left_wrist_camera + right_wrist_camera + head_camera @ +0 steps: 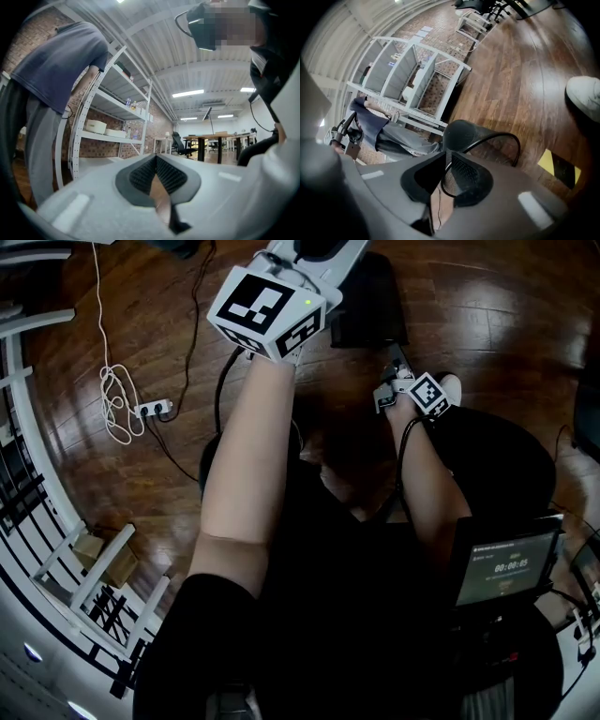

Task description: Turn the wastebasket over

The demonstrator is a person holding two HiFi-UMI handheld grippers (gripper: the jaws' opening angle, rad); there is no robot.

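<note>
Your right claw (pixel 446 161) is clamped on the wire rim of the black mesh wastebasket (pixel 461 133). The rim runs between the pads, and part of the mesh wall sits in there too. The basket is tipped, with its mouth toward the claw and its closed end pointing far away over the wood floor (pixel 525 70). Through the mouth only its own mesh shows. I can't tell if it's touching the floor.

Your left claw (pixel 156 159) is closed with the pads meeting at the tips and nothing between them. It's raised and pointing out into the room, well apart from the basket.

A white shoe (pixel 586 96) is on the floor to the right of the basket. White shelving (pixel 108 108) stands on the left with white bins (pixel 95 125) on a middle shelf, contents not visible. A person in a blue shirt (pixel 61 61) stands beside it. In the head view, a power strip (pixel 153 409) and a coiled white cable (pixel 114 404) lie on the floor at left.
</note>
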